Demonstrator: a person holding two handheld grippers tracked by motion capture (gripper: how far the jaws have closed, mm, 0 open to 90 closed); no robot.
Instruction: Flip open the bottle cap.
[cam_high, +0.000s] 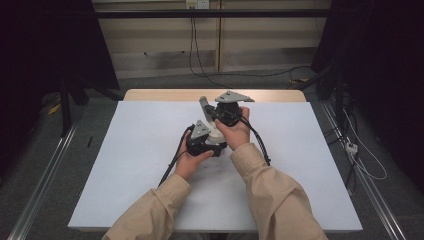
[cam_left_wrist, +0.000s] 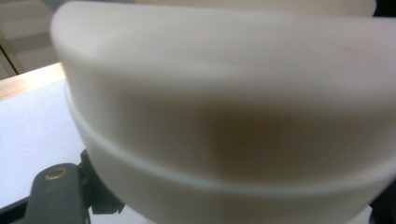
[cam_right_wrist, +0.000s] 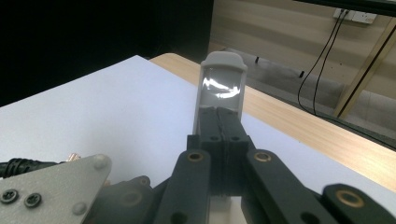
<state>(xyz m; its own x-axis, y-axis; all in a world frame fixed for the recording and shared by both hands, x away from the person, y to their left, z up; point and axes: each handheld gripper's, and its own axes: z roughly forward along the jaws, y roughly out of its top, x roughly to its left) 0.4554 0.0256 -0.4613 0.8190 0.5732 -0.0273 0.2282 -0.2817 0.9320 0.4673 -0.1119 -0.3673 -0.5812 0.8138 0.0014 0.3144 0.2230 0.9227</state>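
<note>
Two handheld grippers meet near the middle of the white table sheet (cam_high: 140, 165), both held by a person in tan sleeves. Nearest the person, the left gripper (cam_high: 202, 142) sits at about seven o'clock from the right one; in its own view a smooth cream-white rounded plastic body (cam_left_wrist: 233, 116) looms right against the lens, blurred. Whether its jaws are spread or closed on that body I cannot tell, since only one dark link shows at the lower left.

Farther out, the right gripper (cam_right_wrist: 219, 123) has its jaws pressed together on the lower end of a flat grey plastic tab with a rounded top and a glossy glare patch (cam_right_wrist: 223, 86), which stands up toward twelve o'clock.

Risks, as I judge them: the pinch on the tab is narrow and the face looks slick, so a twist or pull could let it slide out; the trailing cables (cam_high: 172, 160) cross near both hands and might snag.

How the tab joins the cream body is hidden behind hands and gripper housings, and what the object actually is stays unclear.
</note>
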